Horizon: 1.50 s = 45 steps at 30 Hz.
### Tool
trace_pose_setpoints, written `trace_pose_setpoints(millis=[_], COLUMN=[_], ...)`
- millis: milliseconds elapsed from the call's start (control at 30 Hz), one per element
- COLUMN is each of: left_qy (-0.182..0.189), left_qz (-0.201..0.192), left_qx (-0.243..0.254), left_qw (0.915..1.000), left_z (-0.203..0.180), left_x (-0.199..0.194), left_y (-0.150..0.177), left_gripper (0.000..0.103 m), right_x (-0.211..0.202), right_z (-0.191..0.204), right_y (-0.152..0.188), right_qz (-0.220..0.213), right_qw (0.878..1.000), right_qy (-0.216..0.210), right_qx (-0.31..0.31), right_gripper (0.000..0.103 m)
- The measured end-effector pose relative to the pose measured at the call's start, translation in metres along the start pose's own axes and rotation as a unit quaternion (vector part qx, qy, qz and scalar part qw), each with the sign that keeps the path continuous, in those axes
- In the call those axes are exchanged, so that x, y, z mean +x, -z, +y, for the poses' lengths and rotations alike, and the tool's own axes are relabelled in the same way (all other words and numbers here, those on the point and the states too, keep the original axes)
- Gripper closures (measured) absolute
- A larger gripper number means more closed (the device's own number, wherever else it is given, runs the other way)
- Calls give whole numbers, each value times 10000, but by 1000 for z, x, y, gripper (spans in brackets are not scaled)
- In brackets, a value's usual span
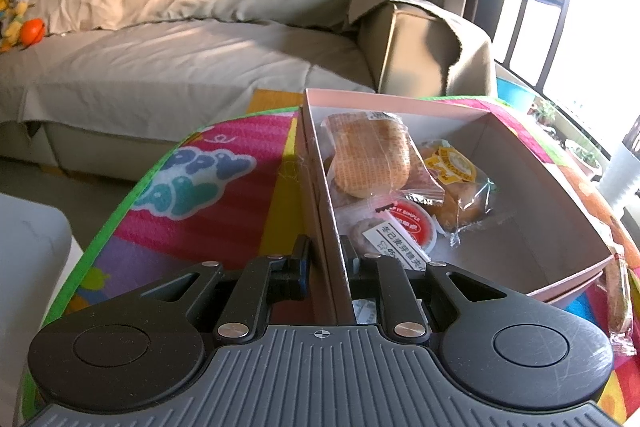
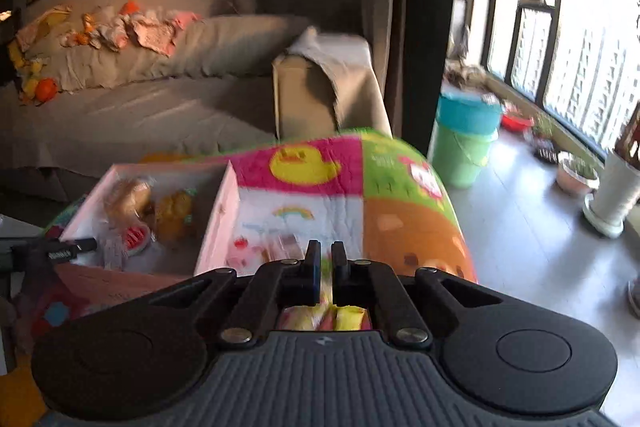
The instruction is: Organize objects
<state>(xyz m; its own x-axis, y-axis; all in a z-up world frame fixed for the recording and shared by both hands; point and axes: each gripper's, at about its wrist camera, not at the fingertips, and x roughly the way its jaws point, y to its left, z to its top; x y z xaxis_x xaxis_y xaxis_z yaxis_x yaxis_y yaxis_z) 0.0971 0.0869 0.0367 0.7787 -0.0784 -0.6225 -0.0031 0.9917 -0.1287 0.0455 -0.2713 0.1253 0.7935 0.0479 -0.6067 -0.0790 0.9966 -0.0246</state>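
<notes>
An open pink cardboard box sits on a colourful play mat. Inside lie a round cake in clear wrap, a yellow-labelled bun packet and a red-labelled packet. My left gripper is shut on the box's near left wall, one finger on each side. In the blurred right wrist view, my right gripper is above the mat, right of the box, shut on a yellow and pink snack packet that shows between and below the fingers.
One wrapped snack lies on the mat outside the box's right corner. A grey sofa with clothes stands behind. Green and blue buckets and plant pots stand on the floor to the right by the window.
</notes>
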Motion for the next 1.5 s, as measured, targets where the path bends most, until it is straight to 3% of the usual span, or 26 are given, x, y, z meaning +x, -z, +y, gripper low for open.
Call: trace_pose_setpoints(millis=[233, 333, 433, 467, 600, 633, 667, 800, 933, 1033, 1167, 1300, 1400, 1500], left_qy=[0, -8, -11, -17, -25, -28, -28, -31, -19, -14, -12, -18, -18, -31], left_qz=[1, 9, 9, 10, 7, 8, 8, 9, 8, 0, -1, 2, 1, 6], left_qx=[4, 18, 13, 13, 18, 21, 22, 25, 26, 21, 19, 23, 22, 35], left_qw=[10000, 10000, 10000, 10000, 10000, 10000, 10000, 10000, 10000, 10000, 10000, 10000, 10000, 10000], left_z=[0, 0, 0, 0, 0, 0, 0, 0, 1, 2, 2, 2, 2, 1], left_x=[0, 1, 1, 1, 1, 1, 1, 1, 1, 1, 1, 1, 1, 1], left_y=[0, 0, 0, 0, 0, 0, 0, 0, 0, 1, 1, 1, 1, 1], left_gripper=[86, 86, 86, 86, 86, 86, 86, 86, 86, 86, 86, 86, 86, 86], right_x=[54, 73, 71, 67, 45, 39, 31, 1, -2, 9, 34, 62, 84, 104], right_z=[-10, -13, -9, -9, -9, -7, -5, 18, 37, 40, 32, 23, 15, 16], right_y=[50, 67, 68, 65, 41, 31, 19, -26, -46, -40, -14, 14, 26, 31], right_qz=[1113, 1322, 1230, 1207, 772, 571, 364, -554, -786, -474, 257, 904, 1147, 1217], right_qw=[9933, 9902, 9919, 9923, 9966, 9979, 9988, 9970, 9939, 9955, 9969, 9946, 9917, 9908], right_qy=[62, 189, 214, 152, 68, 39, -56, -516, -771, -806, -737, -412, -276, -224], right_qx=[292, 395, 247, 226, 281, 293, 314, 164, -42, -159, 82, 305, 520, 542], right_gripper=[84, 70, 73, 81, 82, 85, 98, 99, 99, 95, 71, 69, 57, 56])
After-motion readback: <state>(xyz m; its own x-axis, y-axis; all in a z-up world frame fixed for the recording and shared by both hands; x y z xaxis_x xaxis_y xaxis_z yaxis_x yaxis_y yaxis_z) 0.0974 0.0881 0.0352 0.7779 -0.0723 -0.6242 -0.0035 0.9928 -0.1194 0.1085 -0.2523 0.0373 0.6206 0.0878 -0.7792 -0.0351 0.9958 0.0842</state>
